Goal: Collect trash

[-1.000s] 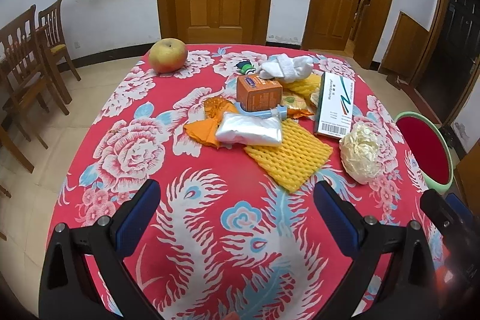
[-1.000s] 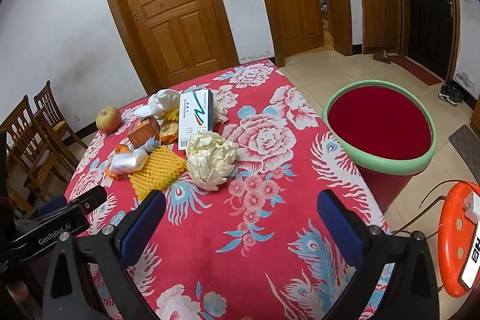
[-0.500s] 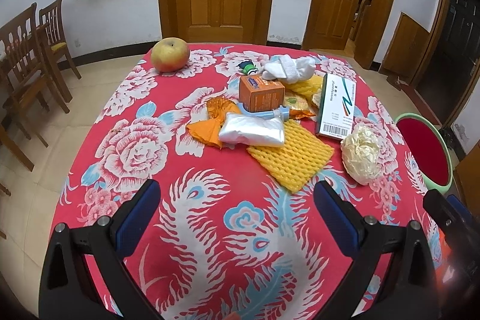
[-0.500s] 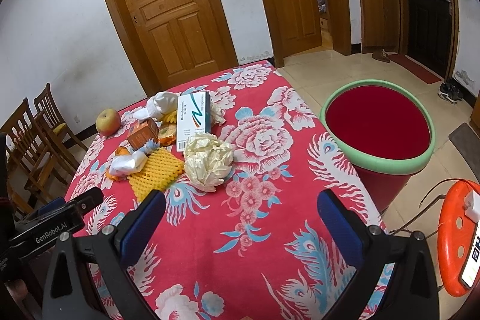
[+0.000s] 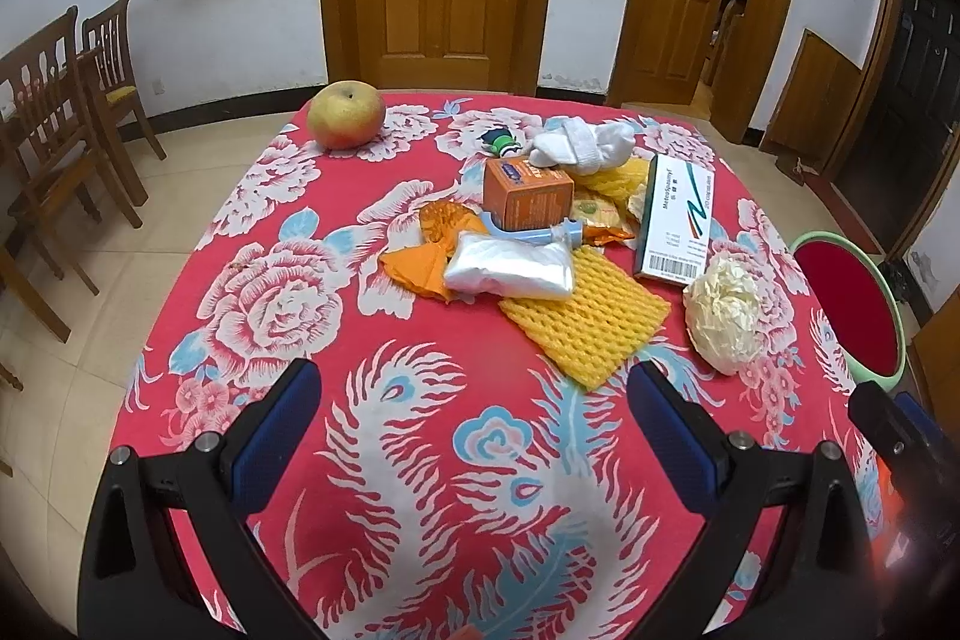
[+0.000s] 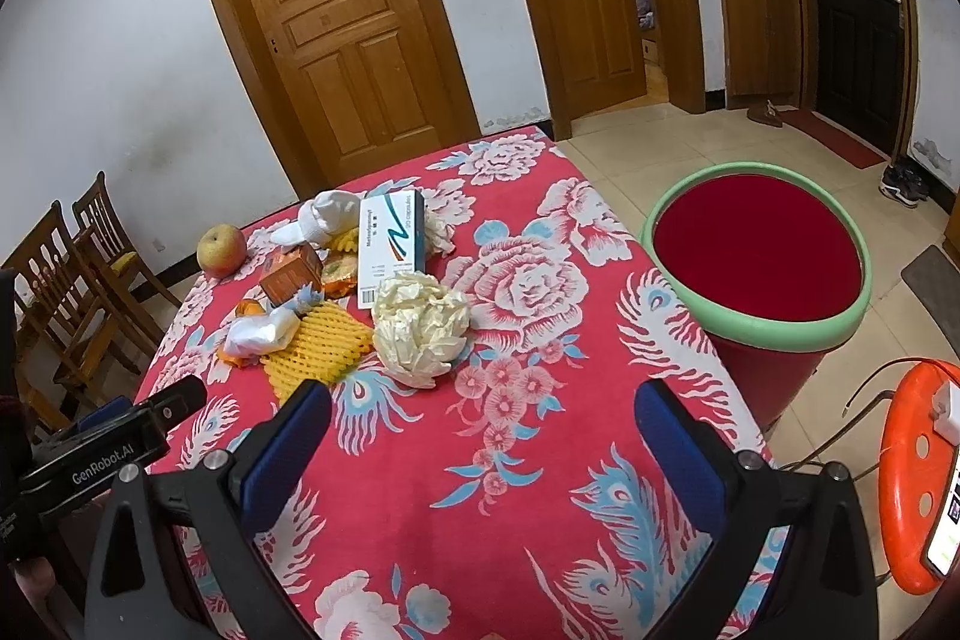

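Trash lies heaped mid-table on a red floral cloth (image 5: 270, 292): a crumpled cream paper ball (image 5: 729, 316) (image 6: 420, 328), a yellow foam net (image 5: 591, 310) (image 6: 318, 349), a clear plastic pouch (image 5: 510, 271), an orange box (image 5: 528, 193) (image 6: 292, 271), a white-green carton (image 5: 678, 217) (image 6: 391, 238), orange wrappers (image 5: 429, 256) and a white sock (image 5: 582, 142). A red bin with a green rim (image 6: 756, 256) (image 5: 852, 304) stands on the floor right of the table. My left gripper (image 5: 474, 418) and right gripper (image 6: 483, 430) hover open over the near table edge, holding nothing.
An apple (image 5: 346, 113) (image 6: 221, 249) sits at the table's far left corner. Wooden chairs (image 5: 60, 100) stand to the left. An orange stool (image 6: 918, 472) with a phone on it is at the near right. Wooden doors line the back wall.
Both grippers have drifted slightly forward toward the trash pile; the heap looks a little nearer. Nothing was grasped or moved.
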`<action>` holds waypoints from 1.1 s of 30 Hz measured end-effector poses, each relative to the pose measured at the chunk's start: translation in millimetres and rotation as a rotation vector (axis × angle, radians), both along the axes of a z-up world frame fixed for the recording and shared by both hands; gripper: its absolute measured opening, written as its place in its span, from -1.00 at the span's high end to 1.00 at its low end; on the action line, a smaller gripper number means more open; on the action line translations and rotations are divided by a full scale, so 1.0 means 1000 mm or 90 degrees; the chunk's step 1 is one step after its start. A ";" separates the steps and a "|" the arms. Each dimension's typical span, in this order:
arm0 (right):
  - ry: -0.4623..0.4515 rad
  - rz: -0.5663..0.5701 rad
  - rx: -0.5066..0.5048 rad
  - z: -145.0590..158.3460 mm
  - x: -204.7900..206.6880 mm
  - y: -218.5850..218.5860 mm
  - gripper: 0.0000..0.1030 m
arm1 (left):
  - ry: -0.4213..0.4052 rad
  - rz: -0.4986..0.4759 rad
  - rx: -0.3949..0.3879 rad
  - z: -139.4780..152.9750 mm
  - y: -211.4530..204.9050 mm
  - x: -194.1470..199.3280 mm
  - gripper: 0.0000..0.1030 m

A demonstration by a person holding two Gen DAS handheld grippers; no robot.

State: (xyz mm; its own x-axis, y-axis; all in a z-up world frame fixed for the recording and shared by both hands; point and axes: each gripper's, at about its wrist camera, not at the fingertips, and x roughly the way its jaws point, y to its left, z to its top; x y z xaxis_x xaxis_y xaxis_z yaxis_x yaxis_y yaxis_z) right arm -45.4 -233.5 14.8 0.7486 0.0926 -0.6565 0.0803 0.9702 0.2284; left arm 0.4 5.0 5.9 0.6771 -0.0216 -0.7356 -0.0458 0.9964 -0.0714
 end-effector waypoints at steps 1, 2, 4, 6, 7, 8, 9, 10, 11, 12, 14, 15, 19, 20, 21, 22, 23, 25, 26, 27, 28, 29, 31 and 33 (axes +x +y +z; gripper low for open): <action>0.003 0.000 0.001 -0.001 0.001 0.000 -1.00 | 0.002 0.000 -0.001 0.000 0.001 0.000 -0.96; 0.005 0.000 0.002 -0.002 0.001 0.000 -1.00 | 0.003 0.000 -0.003 0.000 0.002 0.000 -0.96; 0.006 0.000 0.002 -0.003 0.002 0.002 -1.00 | 0.005 0.001 -0.004 0.000 0.002 0.001 -0.96; 0.007 0.001 0.003 -0.004 0.003 0.002 -1.00 | 0.005 0.001 -0.003 0.000 0.003 0.003 -0.96; 0.007 0.002 0.004 -0.004 0.004 0.002 -1.00 | 0.005 0.002 -0.002 0.000 0.003 0.004 -0.96; 0.006 0.003 0.003 -0.004 0.004 0.003 -1.00 | 0.006 0.002 0.000 0.000 0.003 0.004 -0.96; 0.007 0.003 0.003 -0.004 0.004 0.002 -1.00 | 0.008 0.002 0.001 0.000 0.003 0.005 -0.96; 0.009 0.004 0.002 -0.005 0.005 0.002 -1.00 | 0.009 0.003 0.001 -0.001 0.004 0.007 -0.96; 0.010 0.004 0.003 -0.006 0.006 0.002 -1.00 | 0.011 0.003 0.000 -0.001 0.004 0.008 -0.96; 0.011 0.004 0.003 -0.006 0.006 0.001 -1.00 | 0.013 0.003 0.000 -0.002 0.004 0.010 -0.96; 0.012 0.004 0.004 -0.006 0.007 0.001 -1.00 | 0.017 0.003 -0.006 -0.003 0.005 0.013 -0.96; 0.012 0.005 0.005 -0.007 0.007 0.000 -1.00 | 0.018 0.003 -0.007 -0.003 0.006 0.014 -0.96; 0.013 0.005 0.009 -0.008 0.010 -0.001 -1.00 | 0.019 0.003 -0.006 -0.003 0.005 0.018 -0.96; 0.012 0.007 0.009 -0.008 0.010 -0.001 -1.00 | 0.019 0.003 -0.005 -0.003 0.004 0.020 -0.96; 0.013 0.009 0.008 -0.008 0.011 -0.001 -1.00 | 0.020 0.002 -0.006 -0.003 0.004 0.022 -0.96; 0.014 0.012 0.006 -0.009 0.013 0.001 -1.00 | 0.021 0.000 -0.010 -0.003 0.004 0.024 -0.96; 0.016 0.015 0.005 -0.009 0.015 0.002 -1.00 | 0.023 0.000 -0.014 -0.003 0.005 0.027 -0.96; 0.018 0.019 0.002 -0.010 0.019 0.003 -1.00 | 0.027 0.005 -0.017 -0.003 0.005 0.033 -0.96; 0.019 0.022 0.001 -0.010 0.021 0.004 -1.00 | 0.028 0.008 -0.017 -0.004 0.005 0.036 -0.96; 0.021 0.024 0.000 -0.011 0.023 0.005 -1.00 | 0.030 0.012 -0.017 -0.004 0.005 0.040 -0.96; 0.023 0.025 0.001 -0.012 0.026 0.006 -1.00 | 0.032 0.014 -0.016 -0.005 0.005 0.042 -0.96; 0.026 0.025 0.001 -0.013 0.028 0.006 -1.00 | 0.034 0.016 -0.015 -0.006 0.005 0.046 -0.96; 0.030 0.029 0.000 -0.014 0.032 0.006 -1.00 | 0.038 0.022 -0.013 -0.007 0.005 0.054 -0.96; 0.033 0.032 -0.003 -0.015 0.036 0.008 -1.00 | 0.041 0.031 -0.010 -0.008 0.005 0.061 -0.96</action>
